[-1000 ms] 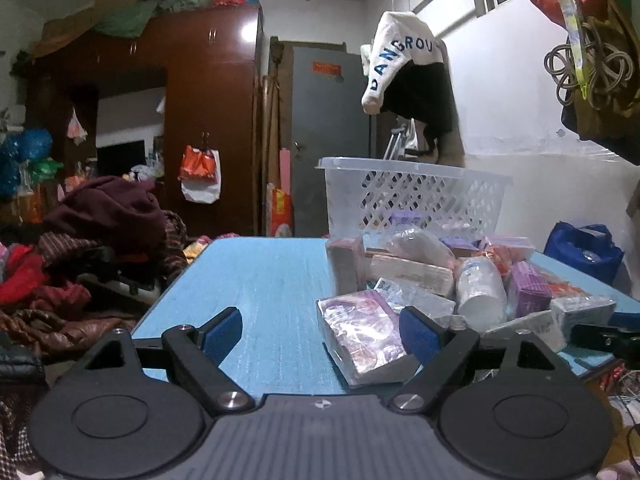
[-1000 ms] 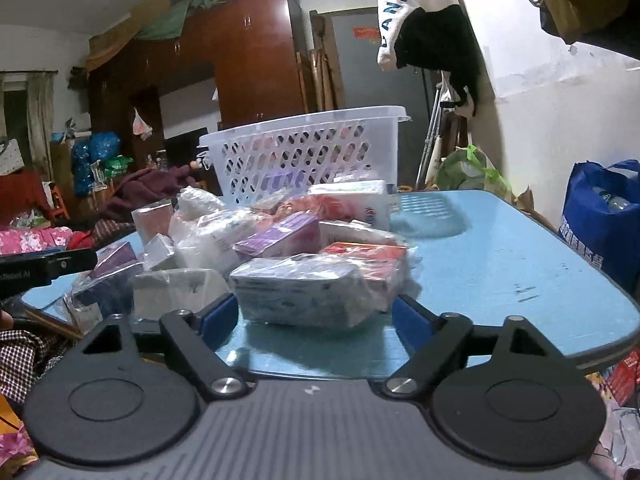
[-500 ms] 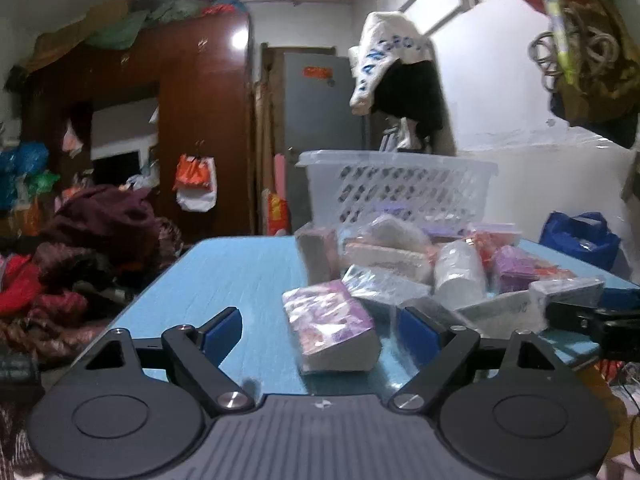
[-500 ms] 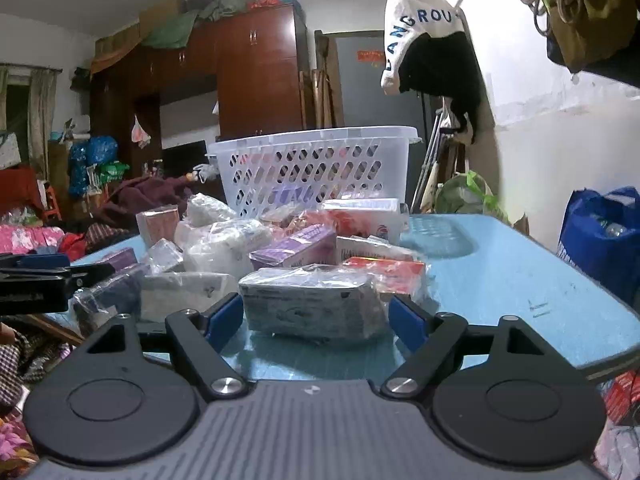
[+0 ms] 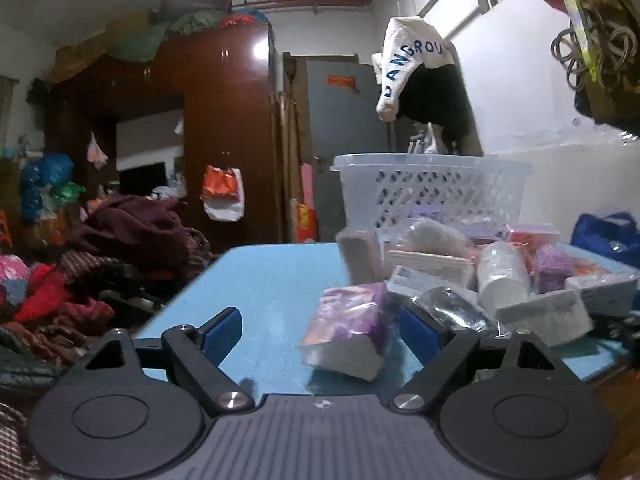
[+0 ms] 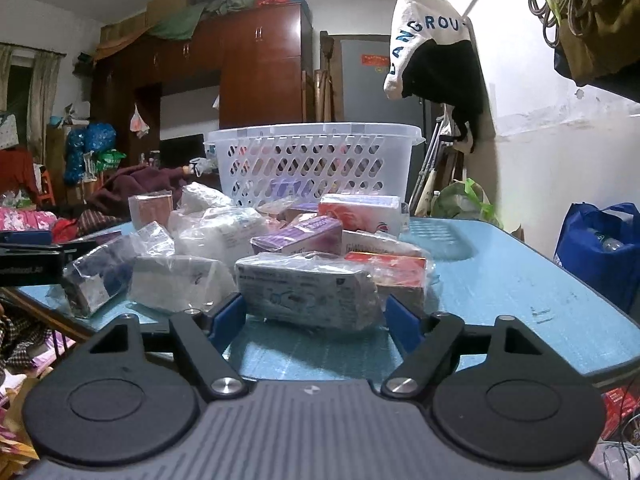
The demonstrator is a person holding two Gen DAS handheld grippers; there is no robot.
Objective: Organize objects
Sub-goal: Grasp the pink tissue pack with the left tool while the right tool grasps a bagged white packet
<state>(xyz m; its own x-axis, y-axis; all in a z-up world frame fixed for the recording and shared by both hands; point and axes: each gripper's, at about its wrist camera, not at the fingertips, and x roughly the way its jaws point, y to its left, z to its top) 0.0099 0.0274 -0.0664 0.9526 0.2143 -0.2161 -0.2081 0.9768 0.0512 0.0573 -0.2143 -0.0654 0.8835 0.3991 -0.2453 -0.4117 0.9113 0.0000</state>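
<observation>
Left wrist view. One blue desk [image 5: 272, 280], one white basket [image 5: 432, 196] at its far end, one loose heap of wrapped packets [image 5: 472, 272] in front of the basket; at least ten packets, exact count unclear because they overlap and blur. One purple tissue pack [image 5: 352, 328] lies nearest, at the heap's left edge. Its long axis runs from near to far, white end face toward the camera, body tilted slightly. Left gripper [image 5: 320, 330]: jaws wide open, holding nothing. The purple pack sits between the two blue pads, close to the right-hand one; contact cannot be judged. A second clear-wrapped dark packet [image 5: 456, 312] lies just behind that pad.

Right wrist view. Same basket [image 6: 316, 164], one, standing beyond the heap, with some items visible through its lattice. One grey wrapped pack [image 6: 308, 292] lies closest, long axis crosswise, left to right, flat on the desk [image 6: 512, 280]. One red pack [image 6: 396, 272] is just behind it at right, one purple box [image 6: 300, 238] behind it. Right gripper [image 6: 316, 322]: jaws wide open, empty, one pad at each end of the grey pack; touching or not, I cannot tell. The left gripper's black tip [image 6: 32, 254] shows at the left edge.
</observation>
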